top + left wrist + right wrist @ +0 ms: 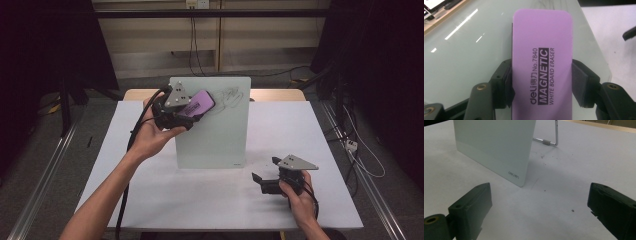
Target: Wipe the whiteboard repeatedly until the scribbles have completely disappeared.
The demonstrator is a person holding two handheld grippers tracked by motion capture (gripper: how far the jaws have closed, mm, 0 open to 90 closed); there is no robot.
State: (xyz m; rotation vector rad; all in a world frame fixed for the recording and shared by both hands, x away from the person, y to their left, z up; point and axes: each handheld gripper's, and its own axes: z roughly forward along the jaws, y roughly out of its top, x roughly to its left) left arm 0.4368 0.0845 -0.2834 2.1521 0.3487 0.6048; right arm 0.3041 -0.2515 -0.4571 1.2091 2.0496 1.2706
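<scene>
Nearest, our right gripper (267, 176) rests on the worktop (200, 200), jaws wide apart, empty. Farther off, our left gripper (541, 82) clamps the purple eraser (541, 50) by its long edges against the upright glass whiteboard (220, 135), beside scribbles (230, 95). We judge it light, stiff-backed, easy. It reads "deli No.7840 MAGNETIC WHITE BOARD ERASER"; the board, "deli".

Purple eraser (541, 65) flat vs upright glass board (220, 135); scribble (230, 96) top.

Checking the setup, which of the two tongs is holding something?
The left tongs, shut on the purple eraser at the whiteboard; the right tongs are open.
</scene>
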